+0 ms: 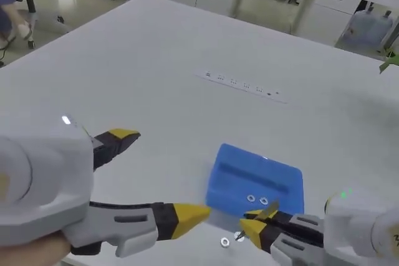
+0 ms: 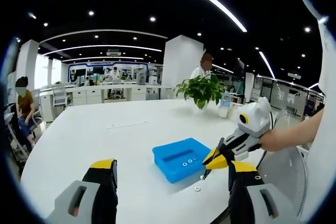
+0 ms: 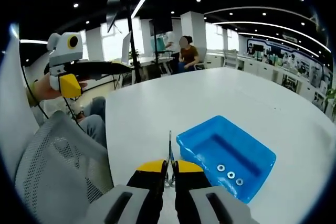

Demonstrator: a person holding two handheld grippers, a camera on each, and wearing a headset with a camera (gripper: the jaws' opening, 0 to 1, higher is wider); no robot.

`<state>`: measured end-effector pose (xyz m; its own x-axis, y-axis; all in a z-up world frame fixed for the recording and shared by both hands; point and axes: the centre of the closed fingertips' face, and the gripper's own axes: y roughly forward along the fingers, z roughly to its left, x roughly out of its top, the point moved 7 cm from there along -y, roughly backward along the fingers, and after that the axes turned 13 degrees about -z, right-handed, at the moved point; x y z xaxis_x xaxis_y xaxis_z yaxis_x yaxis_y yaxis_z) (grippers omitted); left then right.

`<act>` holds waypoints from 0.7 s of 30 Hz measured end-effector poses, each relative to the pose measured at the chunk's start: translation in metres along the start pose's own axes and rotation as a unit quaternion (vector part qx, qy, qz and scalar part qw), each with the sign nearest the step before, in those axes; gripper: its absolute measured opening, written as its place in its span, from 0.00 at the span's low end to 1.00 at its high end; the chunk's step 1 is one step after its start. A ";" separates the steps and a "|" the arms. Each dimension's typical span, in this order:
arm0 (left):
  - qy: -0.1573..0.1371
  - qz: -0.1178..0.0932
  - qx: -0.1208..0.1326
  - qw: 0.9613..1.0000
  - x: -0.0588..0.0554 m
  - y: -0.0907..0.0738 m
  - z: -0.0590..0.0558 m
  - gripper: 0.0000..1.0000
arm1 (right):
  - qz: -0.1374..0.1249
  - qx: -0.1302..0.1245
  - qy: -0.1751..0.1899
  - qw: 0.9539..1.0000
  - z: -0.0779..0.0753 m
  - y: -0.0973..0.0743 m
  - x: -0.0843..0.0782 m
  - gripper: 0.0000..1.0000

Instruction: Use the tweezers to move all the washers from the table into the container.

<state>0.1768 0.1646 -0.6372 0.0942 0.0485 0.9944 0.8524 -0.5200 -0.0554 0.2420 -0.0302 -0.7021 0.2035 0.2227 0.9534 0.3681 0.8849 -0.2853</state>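
Looking down in the head view, you have a broad white table whose bare top runs from the middle of the frame to the upper left. Its far edge crosses the top of the frame, and a socket strip is set into it right of centre. The blue container sits low and right of centre, with bare table to its left and above it. In the right gripper view the table's near edge runs down the left of the frame beside a mesh chair back, and the container lies near that edge.

The bottom of the head view cuts off both gripper bodies. Three washers lie in a row inside the container. Two loose washers lie on the table just below it. The tip of the tweezers is small and blurred in the head view, and you cannot tell whether it touches the nearer loose washer. In the left gripper view the tip points down near one loose washer, with a gap of table between them.

Your left gripper, at lower left, has its jaws spread wide and holds nothing. Your right gripper has its jaws pressed together, pinching the tweezers.
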 end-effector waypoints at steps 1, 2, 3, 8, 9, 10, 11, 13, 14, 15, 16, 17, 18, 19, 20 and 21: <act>0.000 0.000 -0.001 1.000 0.000 0.000 0.000 0.89 | -0.009 -0.001 0.005 1.000 -0.001 0.000 0.004 0.03; 0.000 0.000 -0.001 1.000 0.000 0.000 0.000 0.89 | -0.020 -0.004 0.013 1.000 -0.004 -0.001 0.009 0.03; 0.000 -0.001 -0.001 1.000 0.001 0.000 0.000 0.89 | -0.026 -0.005 0.015 1.000 -0.006 -0.001 0.012 0.03; 0.000 0.000 -0.002 1.000 0.001 0.000 0.000 0.89 | -0.048 -0.024 0.031 0.998 -0.025 0.004 0.025 0.03; 0.001 -0.001 -0.002 1.000 0.001 0.000 0.000 0.89 | -0.052 -0.029 0.037 0.998 -0.028 0.005 0.027 0.03; 0.001 -0.001 -0.002 1.000 0.001 0.000 0.000 0.89 | -0.056 -0.034 0.042 0.997 -0.033 0.008 0.029 0.03; 0.002 -0.001 -0.002 1.000 0.001 0.000 0.000 0.89 | -0.058 -0.040 0.046 0.996 -0.037 0.009 0.029 0.03; 0.003 -0.001 -0.001 1.000 0.001 0.000 0.001 0.89 | -0.058 -0.046 0.049 0.996 -0.044 0.014 0.030 0.03; 0.001 -0.002 0.000 1.000 0.001 0.000 0.001 0.89 | -0.057 -0.049 0.049 0.996 -0.047 0.016 0.030 0.03; -0.002 -0.003 0.002 1.000 0.002 0.000 0.001 0.89 | -0.056 -0.050 0.053 0.996 -0.052 0.020 0.029 0.03; -0.002 -0.006 0.002 1.000 0.003 0.001 0.002 0.89 | -0.055 -0.050 0.055 0.996 -0.054 0.022 0.028 0.03; -0.001 -0.008 0.003 1.000 0.004 0.001 0.002 0.89 | -0.053 -0.049 0.057 0.996 -0.058 0.025 0.027 0.03; 0.000 -0.010 0.004 1.000 0.005 0.002 0.002 0.89 | -0.051 -0.049 0.059 0.996 -0.061 0.028 0.026 0.03; 0.000 -0.011 0.004 1.000 0.006 0.002 0.002 0.89 | -0.048 -0.050 0.062 0.996 -0.064 0.029 0.024 0.02; 0.001 -0.014 0.004 1.000 0.008 0.002 0.003 0.89 | -0.047 -0.051 0.066 0.995 -0.067 0.031 0.023 0.02; 0.001 -0.014 0.004 1.000 0.008 0.003 0.003 0.89 | -0.047 -0.052 0.071 0.995 -0.069 0.034 0.022 0.02</act>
<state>0.1812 0.1660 -0.6295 0.0686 0.0618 0.9957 0.8589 -0.5114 -0.0274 0.3217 -0.0237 -0.6971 0.2861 0.0742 0.9553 0.4821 0.8505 -0.2105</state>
